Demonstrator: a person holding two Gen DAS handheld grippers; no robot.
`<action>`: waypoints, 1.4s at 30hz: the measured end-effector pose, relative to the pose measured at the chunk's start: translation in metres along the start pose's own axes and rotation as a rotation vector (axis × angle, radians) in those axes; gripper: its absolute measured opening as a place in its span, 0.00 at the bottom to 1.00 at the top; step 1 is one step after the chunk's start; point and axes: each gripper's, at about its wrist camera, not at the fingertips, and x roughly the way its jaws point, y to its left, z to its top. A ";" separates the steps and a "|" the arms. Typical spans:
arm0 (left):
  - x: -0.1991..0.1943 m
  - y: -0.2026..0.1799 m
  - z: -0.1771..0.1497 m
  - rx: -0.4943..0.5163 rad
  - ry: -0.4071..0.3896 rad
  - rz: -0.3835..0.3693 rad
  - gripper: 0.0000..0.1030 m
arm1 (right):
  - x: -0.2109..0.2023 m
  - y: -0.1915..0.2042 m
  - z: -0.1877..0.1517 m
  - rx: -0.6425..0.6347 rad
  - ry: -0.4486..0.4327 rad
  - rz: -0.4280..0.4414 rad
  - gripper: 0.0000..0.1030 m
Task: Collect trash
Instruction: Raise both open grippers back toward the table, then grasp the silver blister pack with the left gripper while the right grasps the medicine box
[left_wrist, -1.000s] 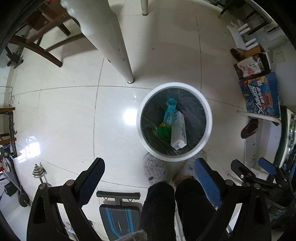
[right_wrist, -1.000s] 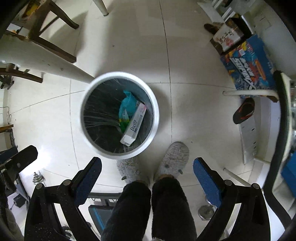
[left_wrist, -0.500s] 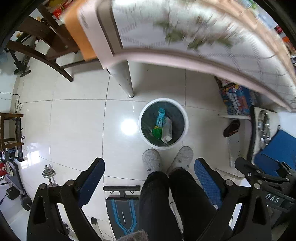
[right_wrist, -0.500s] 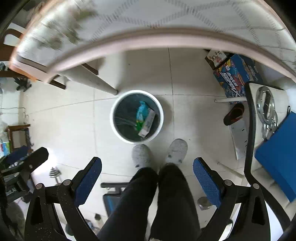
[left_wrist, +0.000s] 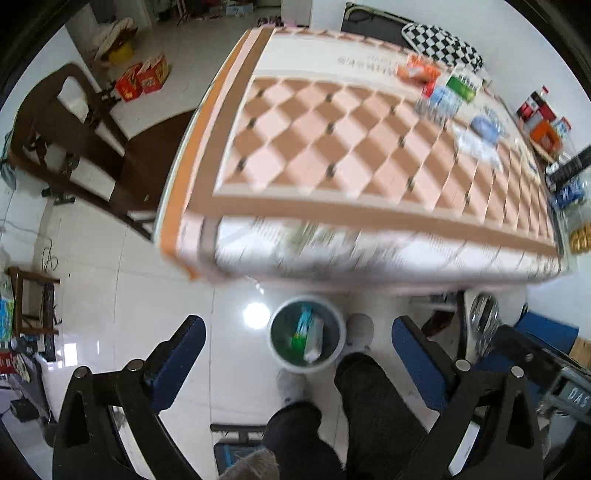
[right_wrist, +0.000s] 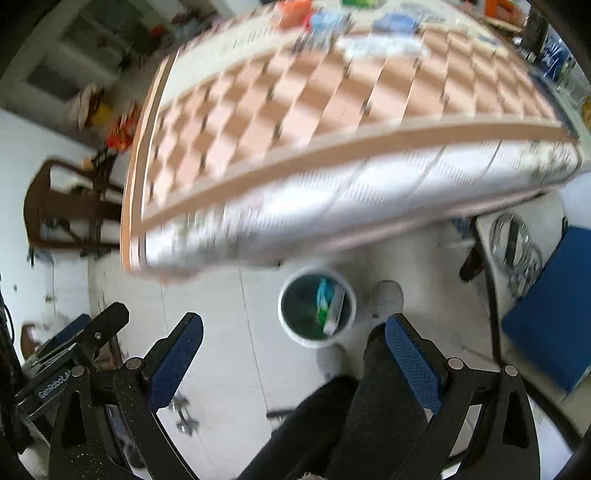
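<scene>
A white bin (left_wrist: 341, 332) with a dark liner stands on the floor below the table edge; it holds a white box (left_wrist: 313, 341) and teal and green wrappers. It also shows in the right wrist view (right_wrist: 351, 314). Several pieces of trash lie at the table's far right: an orange packet (left_wrist: 417, 70), a green packet (left_wrist: 461, 85), blue wrappers (left_wrist: 484, 125). My left gripper (left_wrist: 297, 354) is open and empty, high above the bin. My right gripper (right_wrist: 293, 350) is open and empty, also high above the floor.
The table (left_wrist: 332, 147) has a pink and brown checked cloth. A dark wooden chair (left_wrist: 74, 136) stands at its left. The person's legs and grey slippers (left_wrist: 360, 328) are beside the bin. A blue pad (right_wrist: 550, 302) and weight plates (right_wrist: 517, 243) lie at right.
Both grippers have risen from just above the bin to above table height. The tabletop and its trash have come into view and the bin looks much smaller.
</scene>
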 end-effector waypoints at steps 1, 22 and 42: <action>0.004 -0.010 0.019 0.001 -0.002 -0.004 1.00 | -0.006 -0.009 0.018 0.021 -0.016 -0.008 0.97; 0.208 -0.236 0.306 0.079 0.214 -0.020 0.99 | 0.044 -0.320 0.423 0.345 -0.060 -0.265 0.97; 0.192 -0.247 0.290 0.140 0.165 0.008 0.33 | 0.083 -0.309 0.466 0.279 -0.041 -0.282 0.78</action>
